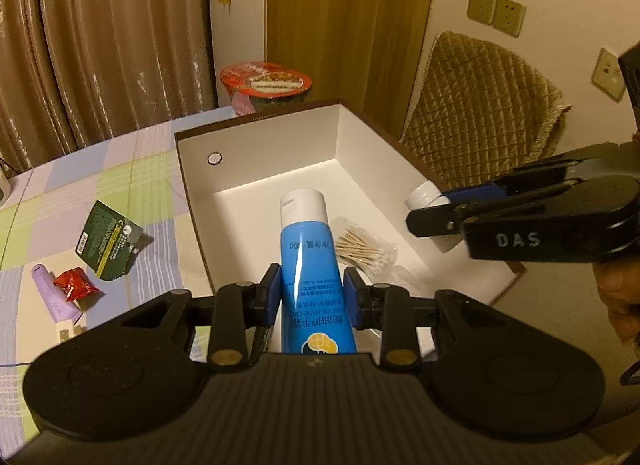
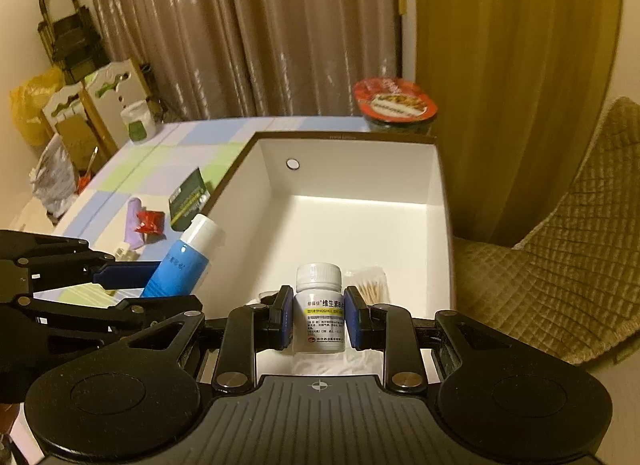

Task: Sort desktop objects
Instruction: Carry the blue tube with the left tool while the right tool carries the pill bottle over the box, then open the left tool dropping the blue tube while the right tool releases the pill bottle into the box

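Tube [image 1: 308,261] base hidden behind gripper body; bottle [image 2: 319,309] small print unreadable.

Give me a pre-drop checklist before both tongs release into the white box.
1. Left tongs clamped on blue tube: ok.
2. Right tongs clamped on white pill bottle: ok.
3. White box open, floor space free: ok.
4. Bottle over the box: ok.
5. Tube clear of the cotton swabs below: cannot tell.
6. Tongs apart from each other: ok.
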Available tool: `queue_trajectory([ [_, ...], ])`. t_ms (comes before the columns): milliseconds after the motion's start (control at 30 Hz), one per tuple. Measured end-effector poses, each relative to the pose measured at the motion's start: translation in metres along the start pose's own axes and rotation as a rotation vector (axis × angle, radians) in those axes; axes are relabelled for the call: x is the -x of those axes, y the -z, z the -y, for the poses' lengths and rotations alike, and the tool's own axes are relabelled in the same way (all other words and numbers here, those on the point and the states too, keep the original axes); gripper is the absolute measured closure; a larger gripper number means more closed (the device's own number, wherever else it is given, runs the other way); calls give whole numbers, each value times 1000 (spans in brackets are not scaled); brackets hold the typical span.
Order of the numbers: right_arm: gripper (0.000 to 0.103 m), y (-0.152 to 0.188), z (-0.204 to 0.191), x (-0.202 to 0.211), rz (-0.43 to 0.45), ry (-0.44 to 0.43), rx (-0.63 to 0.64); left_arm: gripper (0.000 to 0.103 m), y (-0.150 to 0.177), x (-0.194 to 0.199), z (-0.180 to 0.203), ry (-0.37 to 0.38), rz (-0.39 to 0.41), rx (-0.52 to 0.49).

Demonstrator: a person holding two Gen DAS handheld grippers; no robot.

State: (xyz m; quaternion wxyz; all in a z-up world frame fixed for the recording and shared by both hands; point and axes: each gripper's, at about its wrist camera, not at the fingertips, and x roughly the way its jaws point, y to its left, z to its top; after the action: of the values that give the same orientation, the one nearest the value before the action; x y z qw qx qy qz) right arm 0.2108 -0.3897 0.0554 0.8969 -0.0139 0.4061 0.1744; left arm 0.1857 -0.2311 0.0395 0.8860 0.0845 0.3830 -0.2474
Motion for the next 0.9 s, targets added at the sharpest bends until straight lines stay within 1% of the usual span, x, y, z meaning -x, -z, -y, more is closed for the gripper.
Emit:
queue_trajectory([
  [200,77,-12,13,-42,-76,-11,37,75,-9,-33,-6,-13,-44,-4],
  [433,77,-15,20,-75,-138,-9,64,75,-14,-58,-10,-13,-89,-18],
  [667,77,-16,25,-89,-167,-19,51,74,-14,-70,-6,-6,-121,-36],
  [900,77,-13,27,-93,-182,-8,54,74,-19,-65,-6,-21,-96,-43],
])
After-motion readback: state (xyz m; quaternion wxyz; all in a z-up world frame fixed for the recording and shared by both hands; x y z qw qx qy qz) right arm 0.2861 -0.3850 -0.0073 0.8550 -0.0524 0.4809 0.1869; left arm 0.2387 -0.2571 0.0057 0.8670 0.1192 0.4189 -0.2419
